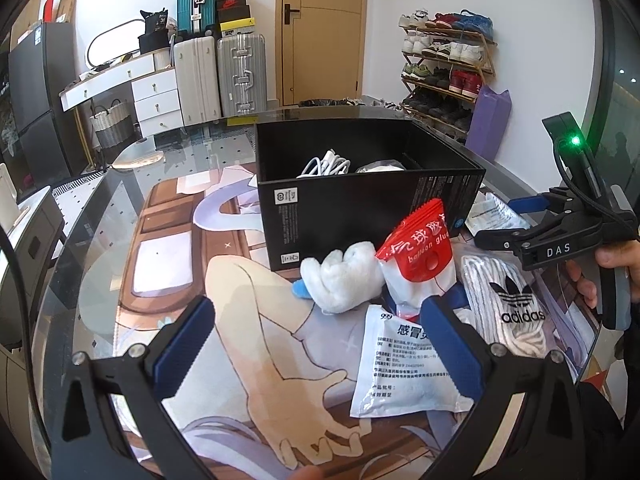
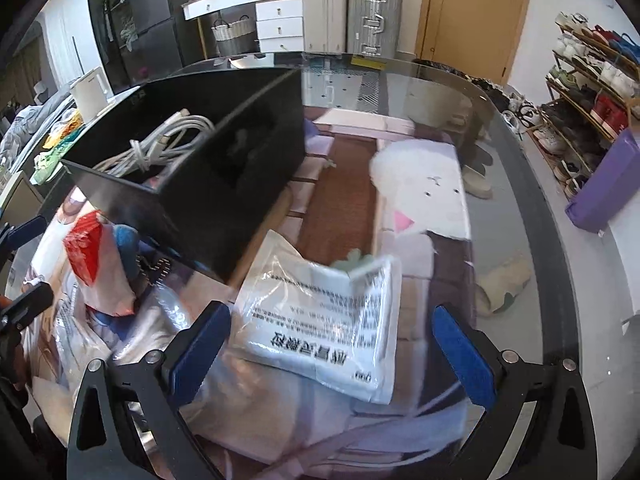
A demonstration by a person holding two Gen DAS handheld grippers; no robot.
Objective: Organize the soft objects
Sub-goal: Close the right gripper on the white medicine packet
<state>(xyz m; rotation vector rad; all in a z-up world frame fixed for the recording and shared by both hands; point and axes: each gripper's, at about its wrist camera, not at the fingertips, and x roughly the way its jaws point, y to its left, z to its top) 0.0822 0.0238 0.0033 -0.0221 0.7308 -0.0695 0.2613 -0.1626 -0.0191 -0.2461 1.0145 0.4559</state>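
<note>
Both grippers, left point(image 1: 316, 344) and right point(image 2: 332, 344), stand wide apart, empty. Ahead of yours: black box point(image 1: 360, 208) holds only a white cable point(image 1: 326, 164). Plush point(image 1: 340, 280), red-topped packet point(image 1: 416, 256), white sachet point(image 2: 332, 320) lie outside on the table point(image 1: 100, 248). Most sorting left.

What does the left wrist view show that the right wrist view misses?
Only the left wrist view shows the white fluffy cloth, the bagged white Adidas laces and the whole right gripper, open. Only the right wrist view shows the white printed sachet lying ahead of the right gripper. Both show the black cardboard box holding a white coiled cable and the red-topped balloon glue packet.
</note>
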